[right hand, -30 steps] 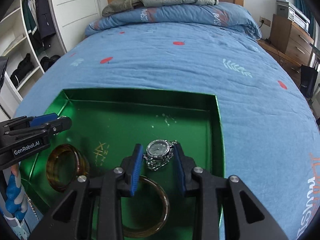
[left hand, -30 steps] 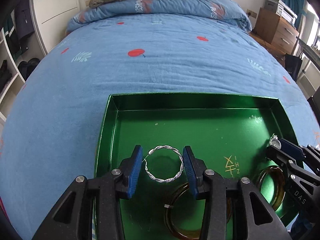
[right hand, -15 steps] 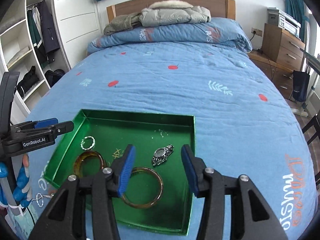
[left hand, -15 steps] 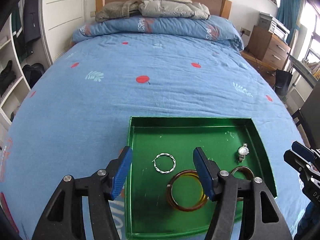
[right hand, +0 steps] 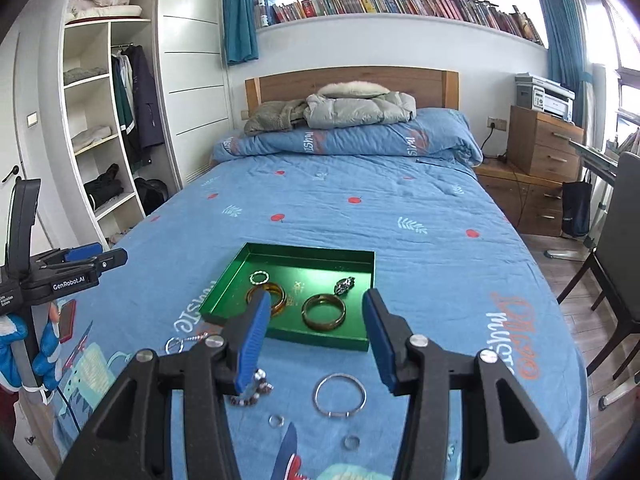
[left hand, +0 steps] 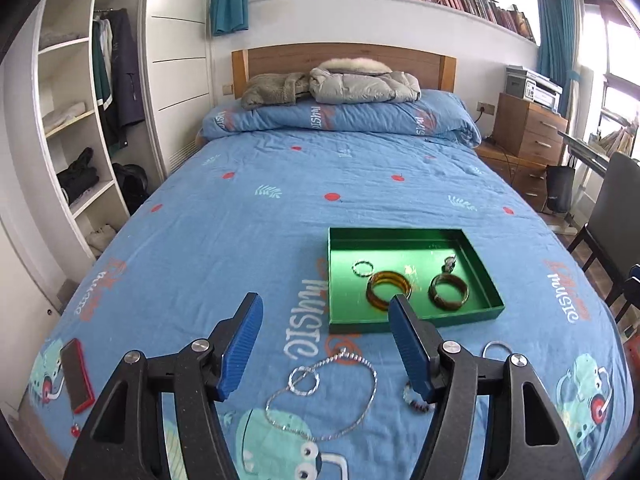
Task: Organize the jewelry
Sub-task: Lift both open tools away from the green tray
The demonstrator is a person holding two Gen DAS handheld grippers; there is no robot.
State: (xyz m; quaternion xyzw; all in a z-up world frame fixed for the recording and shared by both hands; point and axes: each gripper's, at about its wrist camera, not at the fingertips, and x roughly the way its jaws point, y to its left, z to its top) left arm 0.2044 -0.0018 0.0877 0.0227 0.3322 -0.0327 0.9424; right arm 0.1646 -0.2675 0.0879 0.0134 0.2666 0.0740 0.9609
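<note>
Both grippers are up off the bed and holding nothing. The left gripper (left hand: 324, 344) has its blue pads spread wide, and so does the right gripper (right hand: 316, 340).

The green tray (left hand: 404, 326) sits on the blue bedspread (left hand: 280, 208), ahead of the left gripper and a bit to its right. From the right wrist view the tray (right hand: 320, 340) is straight ahead, just past the fingertips. Inside it:
- a small twisted silver ring (left hand: 362, 268) toward the tray's left side
- an amber bangle (left hand: 389, 290) just behind the left gripper's right pad
- a second brownish bangle (right hand: 323, 311) lying flat between the right gripper's pads
- a silver watch (right hand: 344, 284) beyond that bangle, near the tray's right wall

Loose stuff on the bedspread, outside the tray:
- a long silver chain necklace (left hand: 320, 396) looped right under the left gripper, between its fingers
- a thin silver bangle (right hand: 340, 395) below the right gripper's open jaws
- a beaded bracelet (right hand: 252, 394) partly hidden behind the right gripper's left finger
- two small rings (right hand: 276, 421) and (right hand: 351, 443) closer in (too tiny to say much about them)

A red phone (left hand: 76, 380) lies far off to the left gripper's left.
</note>
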